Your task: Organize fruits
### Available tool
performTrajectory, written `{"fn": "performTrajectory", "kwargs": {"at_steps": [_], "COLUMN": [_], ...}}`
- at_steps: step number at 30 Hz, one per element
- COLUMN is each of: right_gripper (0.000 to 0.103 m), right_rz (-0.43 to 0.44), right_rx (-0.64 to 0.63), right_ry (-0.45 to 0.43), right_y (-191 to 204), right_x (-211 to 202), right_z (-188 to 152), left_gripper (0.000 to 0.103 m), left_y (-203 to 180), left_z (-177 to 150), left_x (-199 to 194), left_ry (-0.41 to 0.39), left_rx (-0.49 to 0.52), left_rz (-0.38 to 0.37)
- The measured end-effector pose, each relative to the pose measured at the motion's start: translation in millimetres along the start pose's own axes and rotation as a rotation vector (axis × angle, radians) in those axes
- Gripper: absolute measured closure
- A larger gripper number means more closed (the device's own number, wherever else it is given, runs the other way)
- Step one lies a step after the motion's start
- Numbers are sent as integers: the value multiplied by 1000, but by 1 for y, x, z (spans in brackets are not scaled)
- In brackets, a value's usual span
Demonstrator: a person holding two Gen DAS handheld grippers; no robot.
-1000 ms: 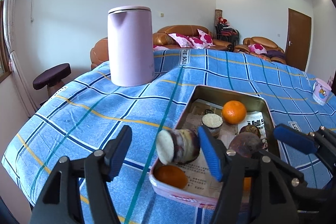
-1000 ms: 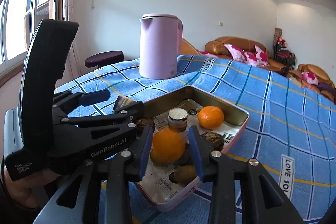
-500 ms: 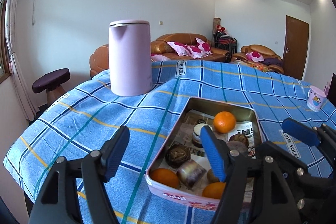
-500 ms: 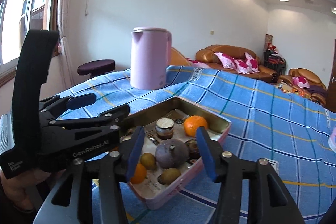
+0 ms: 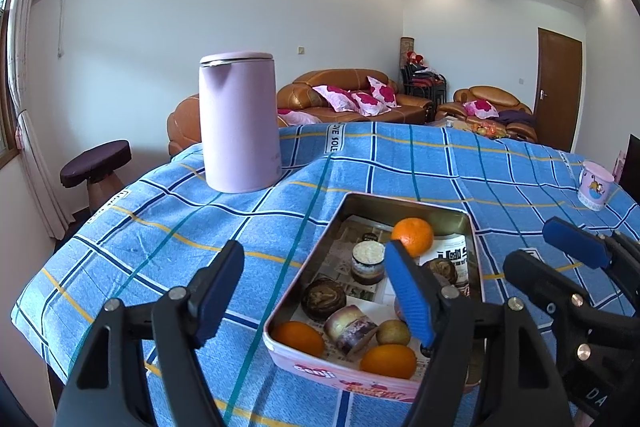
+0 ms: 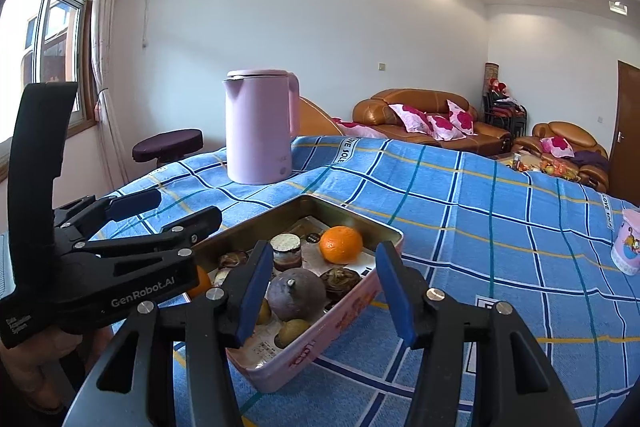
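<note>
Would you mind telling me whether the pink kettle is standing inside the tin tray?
No, the pink kettle stands upright on the blue checked tablecloth, beyond the tin tray and apart from it.

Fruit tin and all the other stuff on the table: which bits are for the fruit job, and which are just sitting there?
For the job:
tin
oranges
purple fruit
left claw, open
right claw, open

Just lying about:
pink kettle
little cup
checked cloth

Three oranges (image 5: 413, 235), one kettle (image 5: 240, 123)
</note>
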State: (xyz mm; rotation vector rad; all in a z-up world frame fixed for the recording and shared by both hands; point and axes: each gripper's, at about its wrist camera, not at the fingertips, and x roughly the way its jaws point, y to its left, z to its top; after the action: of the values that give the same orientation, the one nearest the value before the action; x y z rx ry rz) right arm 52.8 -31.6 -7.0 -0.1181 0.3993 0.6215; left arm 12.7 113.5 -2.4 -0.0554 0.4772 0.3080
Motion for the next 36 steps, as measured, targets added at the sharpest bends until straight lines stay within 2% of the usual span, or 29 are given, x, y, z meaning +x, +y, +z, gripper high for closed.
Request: {"fn": "performTrajectory", "kwargs": {"at_steps": [30,31,33,36], "right_gripper": [46,46,46,46], "right_rz": [-11,-13,-15,-19], "right_rx": [29,30,31,35], "right_ry": [-18,-19,-20,-21], "right_y": [-8,-9,-10,-12], "right_x": [-5,-6,-6,-7], "right_z": [-3,-3,-3,-4], "left_gripper": [27,26,17,13], "left_y": [-5,-7,-8,-8], "left_z": [-2,-2,-2,0], "left_x": [-2,-1,-2,-5], "left_ry": [7,8,5,-7], "left_rx": [5,8,11,6], "left_rz": [-3,-2,0,1]}}
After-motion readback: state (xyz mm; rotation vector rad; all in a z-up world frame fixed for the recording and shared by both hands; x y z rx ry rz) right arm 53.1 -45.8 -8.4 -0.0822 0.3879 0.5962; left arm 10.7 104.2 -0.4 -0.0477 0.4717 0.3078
